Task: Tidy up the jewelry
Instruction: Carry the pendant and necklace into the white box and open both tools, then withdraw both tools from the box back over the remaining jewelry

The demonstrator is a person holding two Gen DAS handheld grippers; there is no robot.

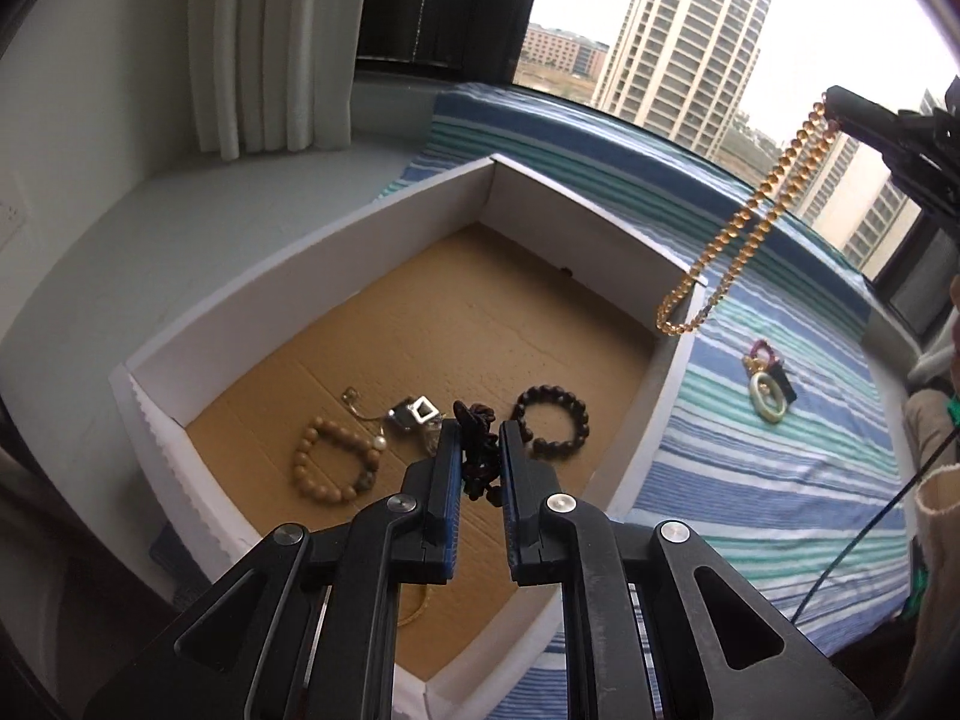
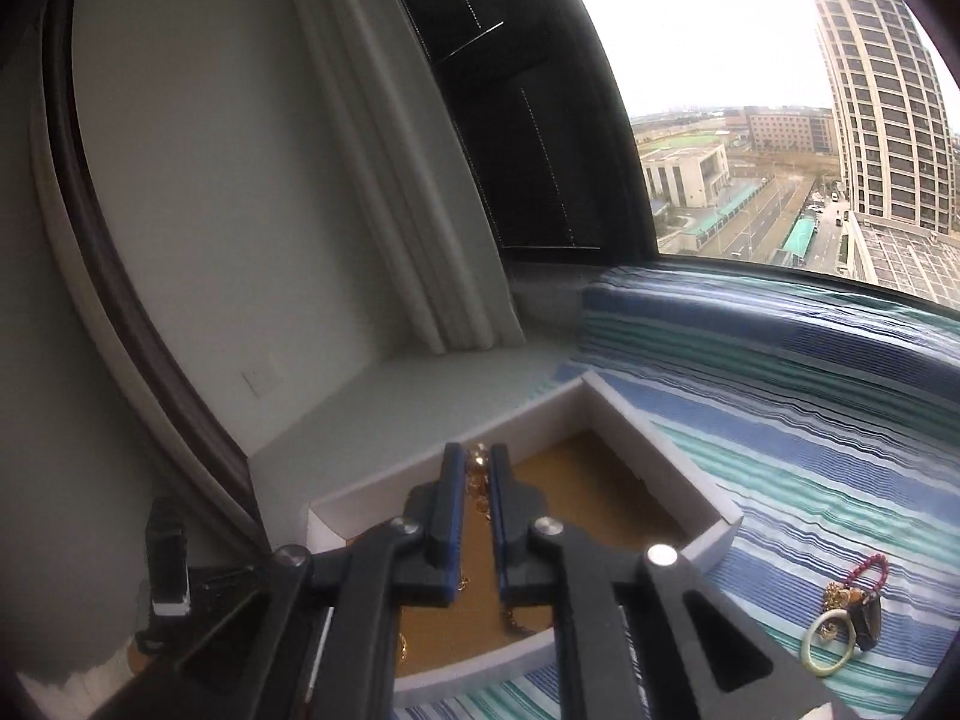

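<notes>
A white box [image 1: 312, 252] with a brown cardboard floor stands on a striped cloth. My left gripper [image 1: 479, 433] is shut on a dark beaded bracelet [image 1: 480, 462] over the box floor. A tan bead bracelet [image 1: 336, 459], a dark bead bracelet [image 1: 552, 422] and a small silver piece [image 1: 414, 411] lie in the box. My right gripper [image 2: 477, 468] is shut on an amber bead necklace [image 2: 478, 477]; in the left wrist view the necklace [image 1: 738, 228] hangs in a long loop over the box's right wall. The box shows in the right wrist view [image 2: 654, 450].
A jade bangle [image 1: 768, 399] with a few small pieces lies on the striped cloth [image 1: 780, 480] right of the box, also in the right wrist view [image 2: 831, 642]. A white curtain [image 1: 270, 48] and a window stand behind. A grey ledge [image 1: 150, 228] runs left.
</notes>
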